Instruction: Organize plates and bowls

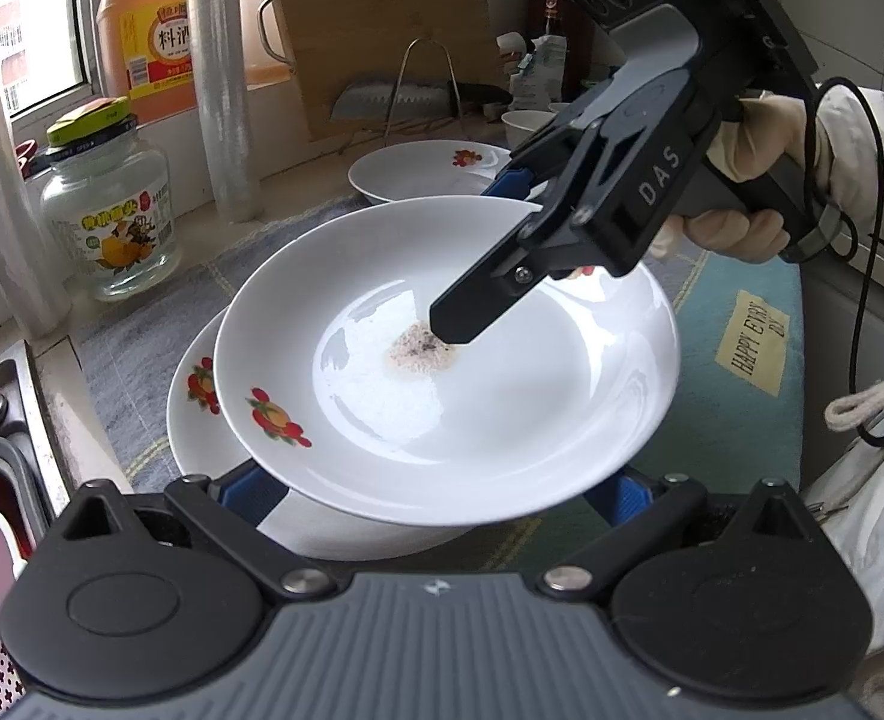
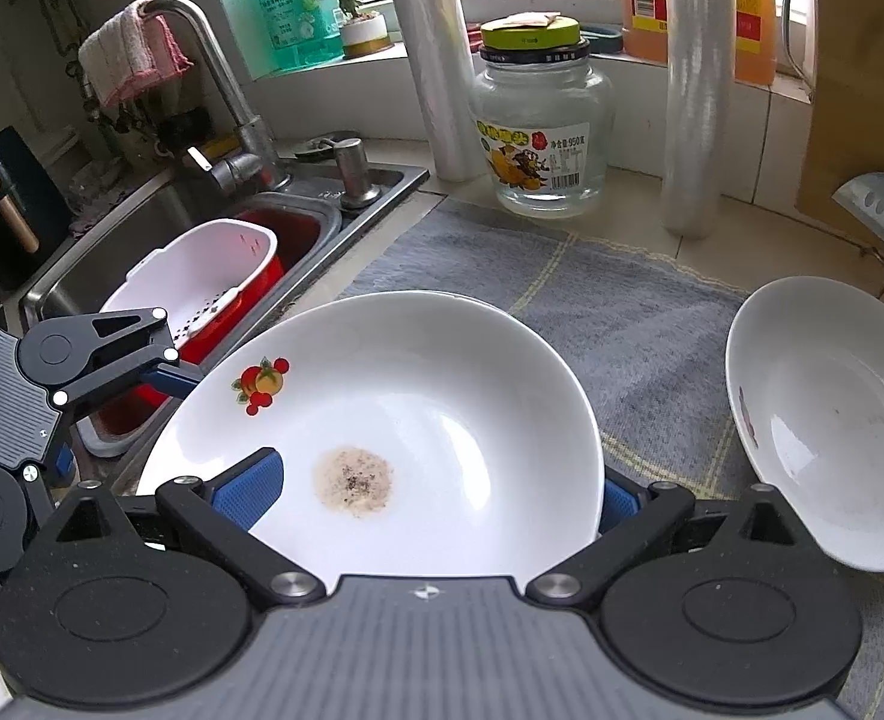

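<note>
Now your left gripper (image 1: pixel 435 495) and right gripper (image 2: pixel 435 489) both pinch opposite rims of the soiled fruit-print plate (image 1: pixel 502 414), above another plate (image 1: pixel 201 420).

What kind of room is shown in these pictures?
Most likely a home kitchen counter: a steel sink with a faucet, a cleaver by a cutting board, and white plates.

lower plate (image 1: pixel 201 402) mostly hidden, left fingers (image 1: pixel 249 495) covered
</note>
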`<state>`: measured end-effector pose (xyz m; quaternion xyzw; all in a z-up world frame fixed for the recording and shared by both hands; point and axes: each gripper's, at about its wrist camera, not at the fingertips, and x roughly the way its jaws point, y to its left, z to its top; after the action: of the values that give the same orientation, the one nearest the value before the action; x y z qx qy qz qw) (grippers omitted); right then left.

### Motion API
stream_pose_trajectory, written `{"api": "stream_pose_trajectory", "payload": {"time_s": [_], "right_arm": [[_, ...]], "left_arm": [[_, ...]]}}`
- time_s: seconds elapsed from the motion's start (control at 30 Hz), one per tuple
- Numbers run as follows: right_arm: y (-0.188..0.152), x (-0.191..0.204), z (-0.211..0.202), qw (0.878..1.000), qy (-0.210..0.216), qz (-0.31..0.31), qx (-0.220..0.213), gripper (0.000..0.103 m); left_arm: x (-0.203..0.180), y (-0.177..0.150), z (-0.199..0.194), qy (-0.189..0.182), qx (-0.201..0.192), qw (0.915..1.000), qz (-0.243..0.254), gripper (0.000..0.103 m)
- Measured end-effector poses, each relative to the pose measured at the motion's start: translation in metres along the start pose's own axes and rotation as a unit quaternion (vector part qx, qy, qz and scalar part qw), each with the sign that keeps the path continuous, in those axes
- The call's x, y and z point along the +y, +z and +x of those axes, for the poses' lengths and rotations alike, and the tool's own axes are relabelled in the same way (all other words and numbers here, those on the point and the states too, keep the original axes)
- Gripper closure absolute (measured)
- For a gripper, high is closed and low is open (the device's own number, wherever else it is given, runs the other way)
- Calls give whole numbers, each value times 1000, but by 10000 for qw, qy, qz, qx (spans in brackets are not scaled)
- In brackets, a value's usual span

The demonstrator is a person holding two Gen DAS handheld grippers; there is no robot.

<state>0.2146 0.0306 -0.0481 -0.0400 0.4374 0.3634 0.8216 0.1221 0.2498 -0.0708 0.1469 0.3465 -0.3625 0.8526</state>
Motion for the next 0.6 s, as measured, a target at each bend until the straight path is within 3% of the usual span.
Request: {"api": "stream_pose_trajectory", "payload": {"time_s": [0.6], "right_arm": [[8,-3,21,9995,-148,-40,260,0]], "left_arm": [[13,1,14,-31,204,9997,-149,1]]}}
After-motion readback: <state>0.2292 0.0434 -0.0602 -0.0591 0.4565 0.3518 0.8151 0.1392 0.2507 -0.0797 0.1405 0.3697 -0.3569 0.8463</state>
